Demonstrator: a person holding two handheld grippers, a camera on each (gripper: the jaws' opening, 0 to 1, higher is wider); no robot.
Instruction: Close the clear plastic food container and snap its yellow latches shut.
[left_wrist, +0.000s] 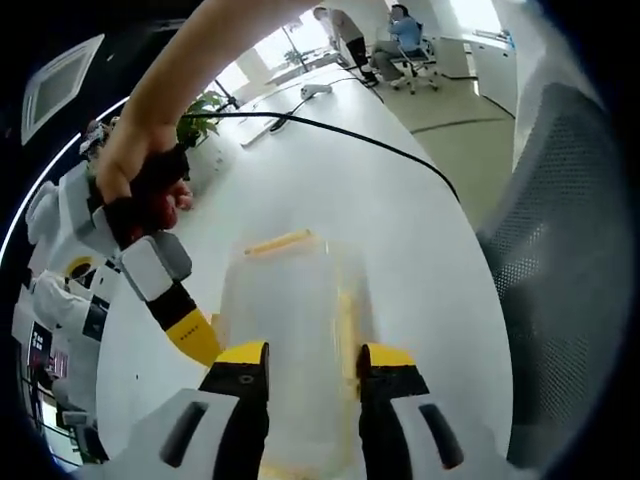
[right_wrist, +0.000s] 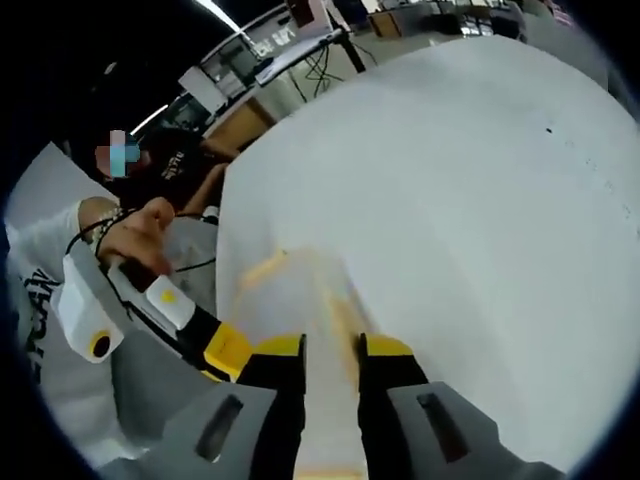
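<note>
The clear container (left_wrist: 300, 330) lies on the white desk (left_wrist: 400, 230), its long axis running away between the spread jaws of the left gripper (left_wrist: 313, 365). The right gripper (right_wrist: 332, 360) has its jaws spread around it too.

Both grippers (left_wrist: 313, 375) (right_wrist: 331, 362) slightly parted, side by side.

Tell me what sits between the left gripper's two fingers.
The clear plastic food container with its yellow latches, blurred, in the left gripper view.

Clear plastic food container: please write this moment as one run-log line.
clear plastic food container with yellow latches: on white table | left gripper: straddles container | right gripper: straddles container | latch state: cannot tell
</note>
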